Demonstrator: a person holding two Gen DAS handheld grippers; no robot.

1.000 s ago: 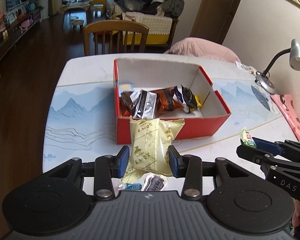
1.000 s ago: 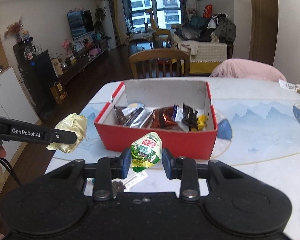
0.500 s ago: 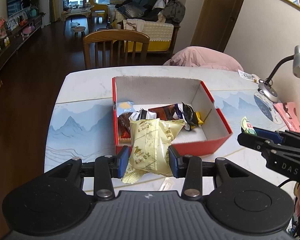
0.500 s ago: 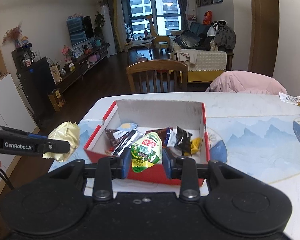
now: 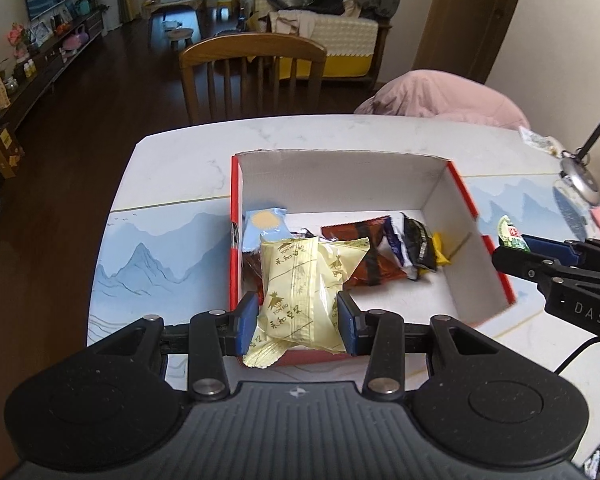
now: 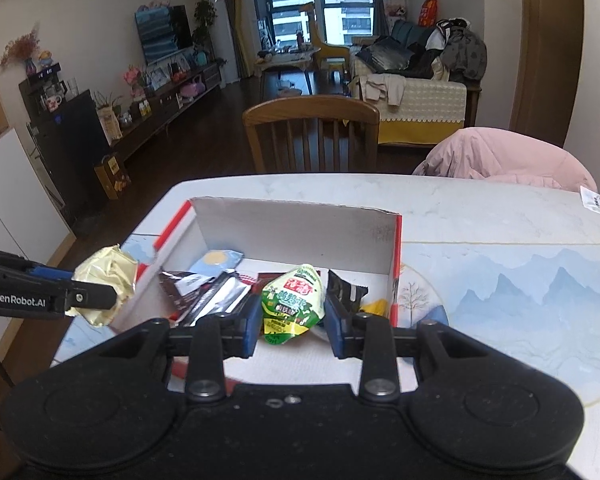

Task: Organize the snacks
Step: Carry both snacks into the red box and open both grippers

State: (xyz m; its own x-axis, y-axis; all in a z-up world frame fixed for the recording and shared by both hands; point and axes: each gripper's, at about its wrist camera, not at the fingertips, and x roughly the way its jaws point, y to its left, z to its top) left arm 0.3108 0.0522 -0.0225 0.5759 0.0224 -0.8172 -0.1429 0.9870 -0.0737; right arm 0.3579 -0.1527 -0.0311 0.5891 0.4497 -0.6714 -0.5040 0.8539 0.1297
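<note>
While seen from the left wrist, left gripper (image 5: 298,322) clamped on a pale yellow pastry packet (image 5: 300,292), blue pads (image 5: 247,326) pressing its two sides. Packet's long axis running forward, away from the jaws, its far end leaning over the near wall of the red cardboard box (image 5: 496,276); its crimped near end hanging just below the jaws, over the near rim. Ahead of the jaws, inside the box: a light blue sun-printed packet (image 5: 265,226) to the fore-left, a brown wrapper (image 5: 370,256) and a black wrapper (image 5: 418,246) to the fore-right. Far to the right of the jaws, right gripper (image 5: 518,246) pinching a green packet, level with the box's right wall. From the right wrist, right gripper (image 6: 292,314) shut on a green pickle packet (image 6: 294,302), its long axis also pointing forward and slightly up. Box floor (image 6: 300,364) directly beneath and ahead of these jaws; silver wrapper (image 6: 220,298) to the fore-left, a black one (image 6: 342,288) to the fore-right. Left gripper (image 6: 96,292) off to the far left, its packet beside the box's left wall. Judged nearer to release: the right one, already above the interior; the left likely needing a little more forward travel before letting go.
</note>
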